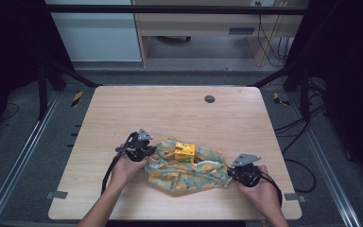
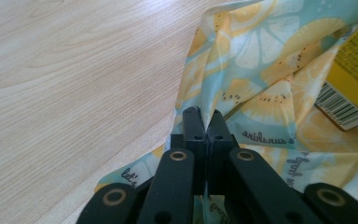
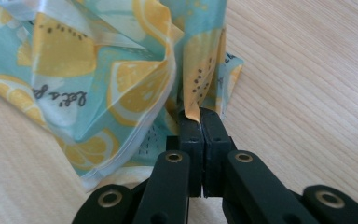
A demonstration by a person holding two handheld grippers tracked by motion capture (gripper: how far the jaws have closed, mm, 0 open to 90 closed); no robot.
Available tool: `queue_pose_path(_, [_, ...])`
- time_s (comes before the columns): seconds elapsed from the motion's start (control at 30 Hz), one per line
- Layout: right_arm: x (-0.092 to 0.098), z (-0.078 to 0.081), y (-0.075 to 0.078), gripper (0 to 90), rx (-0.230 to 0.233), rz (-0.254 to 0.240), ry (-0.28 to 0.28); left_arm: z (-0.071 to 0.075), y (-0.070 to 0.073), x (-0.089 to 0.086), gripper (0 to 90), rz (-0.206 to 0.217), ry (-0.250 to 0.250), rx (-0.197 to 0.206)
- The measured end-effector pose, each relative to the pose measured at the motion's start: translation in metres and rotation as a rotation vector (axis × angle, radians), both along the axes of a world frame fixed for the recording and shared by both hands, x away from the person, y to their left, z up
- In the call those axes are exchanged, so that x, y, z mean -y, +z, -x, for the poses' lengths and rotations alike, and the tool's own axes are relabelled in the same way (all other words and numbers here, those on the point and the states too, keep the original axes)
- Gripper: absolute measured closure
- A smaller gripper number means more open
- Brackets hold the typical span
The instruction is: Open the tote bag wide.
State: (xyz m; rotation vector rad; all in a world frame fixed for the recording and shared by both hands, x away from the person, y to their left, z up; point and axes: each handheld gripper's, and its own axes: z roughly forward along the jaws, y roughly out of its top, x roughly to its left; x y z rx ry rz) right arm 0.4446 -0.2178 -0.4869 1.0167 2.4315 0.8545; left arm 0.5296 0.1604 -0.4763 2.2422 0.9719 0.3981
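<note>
crumpled lemon-print bag (image 1: 186, 171), yellow box (image 1: 185, 151) inside

Teal bag (image 1: 189, 170) printed with yellow lemon slices; yellow box (image 1: 185, 152).

Even, soft overhead light falls on the wooden table (image 1: 179, 113), while the surroundings sink into near black. Shadows are faint (a thin one under the printed bag (image 1: 189, 170)). In both gripper views the wood grain and fabric just beyond the fingertips are sharp; the black links nearest the lens are slightly soft. No glare.
</note>
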Motion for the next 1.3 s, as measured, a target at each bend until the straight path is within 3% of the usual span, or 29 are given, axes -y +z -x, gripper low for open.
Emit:
queue_pose_path(0.17, [0.001, -0.003, -0.003, 89.4, -0.006, 0.018, 0.001, -0.002, -0.005, 0.001, 90.0, -0.009, -0.007, -0.002])
queue_pose_path(0.6, [0.004, -0.013, -0.006, 89.4, -0.008, -0.007, -0.027, -0.003, -0.012, 0.0, 90.0, -0.007, -0.001, -0.004])
queue_pose_path(0.83, [0.004, -0.012, -0.006, 89.4, 0.0, -0.007, -0.029, -0.001, -0.012, 0.0, 90.0, -0.015, 0.01, 0.011])
queue_pose_path(1.3, [0.003, -0.012, -0.006, 89.4, -0.006, 0.0, -0.042, 0.0, -0.012, -0.001, 90.0, -0.015, 0.011, -0.008])
